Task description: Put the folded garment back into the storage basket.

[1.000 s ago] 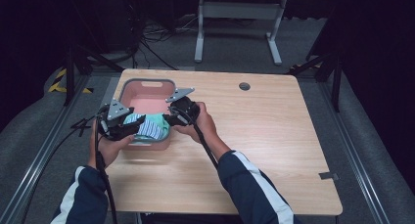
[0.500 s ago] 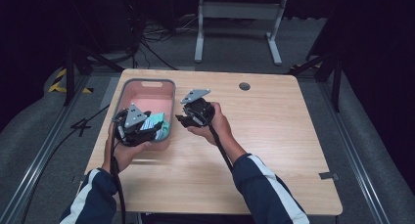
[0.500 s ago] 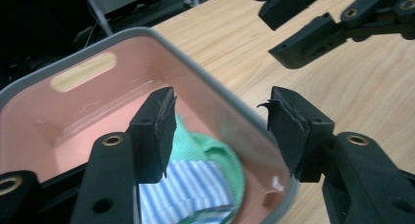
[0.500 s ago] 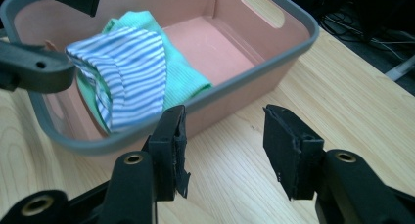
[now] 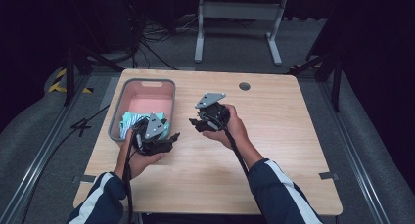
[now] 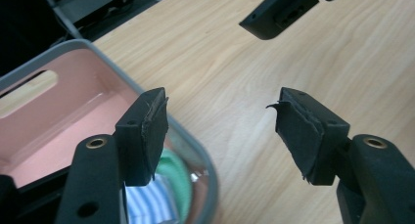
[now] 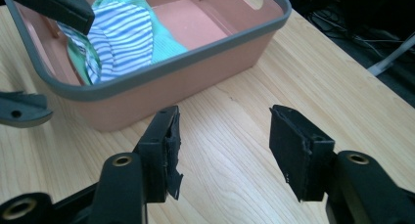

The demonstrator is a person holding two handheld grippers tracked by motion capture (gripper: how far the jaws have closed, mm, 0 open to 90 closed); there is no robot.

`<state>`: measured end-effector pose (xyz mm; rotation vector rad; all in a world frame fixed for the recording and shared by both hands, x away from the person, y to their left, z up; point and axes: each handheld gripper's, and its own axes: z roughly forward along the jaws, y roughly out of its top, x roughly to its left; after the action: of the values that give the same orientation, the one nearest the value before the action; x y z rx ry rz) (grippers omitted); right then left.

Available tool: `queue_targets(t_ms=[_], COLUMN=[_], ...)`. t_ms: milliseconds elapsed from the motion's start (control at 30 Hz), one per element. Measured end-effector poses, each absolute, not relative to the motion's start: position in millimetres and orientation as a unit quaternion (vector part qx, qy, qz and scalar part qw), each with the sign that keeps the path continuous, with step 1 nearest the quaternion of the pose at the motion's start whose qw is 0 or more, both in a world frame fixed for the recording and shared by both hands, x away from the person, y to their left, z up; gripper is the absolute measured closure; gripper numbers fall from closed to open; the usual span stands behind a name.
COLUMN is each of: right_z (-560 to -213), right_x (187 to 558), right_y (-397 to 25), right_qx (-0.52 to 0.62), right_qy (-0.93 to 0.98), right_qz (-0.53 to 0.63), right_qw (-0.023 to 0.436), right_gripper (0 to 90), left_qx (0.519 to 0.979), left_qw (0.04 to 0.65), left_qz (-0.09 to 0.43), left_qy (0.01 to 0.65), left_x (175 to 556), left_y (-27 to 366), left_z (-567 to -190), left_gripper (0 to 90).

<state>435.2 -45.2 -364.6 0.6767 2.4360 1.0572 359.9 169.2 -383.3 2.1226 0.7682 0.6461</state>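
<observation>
The wooden table (image 5: pixel 274 150) carries a pink bin (image 5: pixel 117 117) with a grey rim at its left rear. In the near end of that bin lies a bundle of striped and green cloth (image 7: pixel 125 35), bunched against the wall (the far end shows bare pink floor). The left gripper (image 6: pixel 220 131) hangs over the bin's near right corner, jaws spread wide with nothing between them, one jaw above the rim and the other above bare wood. The right gripper (image 7: pixel 222 145) is out over the table just beside the bin, likewise released and empty. Judging by this, the cloth is already in place and the work is to clear the hands away: lift each gripper straight up before swinging outward, so neither jaw clips the rim or snags the fabric
</observation>
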Motion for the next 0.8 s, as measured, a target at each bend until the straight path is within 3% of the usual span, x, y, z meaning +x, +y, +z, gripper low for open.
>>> queue_targets(t_ms=[400,633,800], right_z=[-370,-375,-377], right_x=[424,418,408], right_y=[-73,-91,-106], right_qx=[0.252,0.256,0.250], right_qy=[0.874,0.880,0.886], right_qz=[0.356,0.333,0.315], right_qw=[0.214,0.220,0.228], right_gripper=[40.3,37.4,35.7], left_qx=[0.856,0.875,0.883], left_qw=[0.365,0.341,0.336], left_qz=[0.251,0.244,0.231], left_qy=[0.266,0.243,0.231], left_x=[347,340,333], left_y=[144,132,131], left_z=[-389,-397,-405], left_gripper=[33.0,23.0,22.0])
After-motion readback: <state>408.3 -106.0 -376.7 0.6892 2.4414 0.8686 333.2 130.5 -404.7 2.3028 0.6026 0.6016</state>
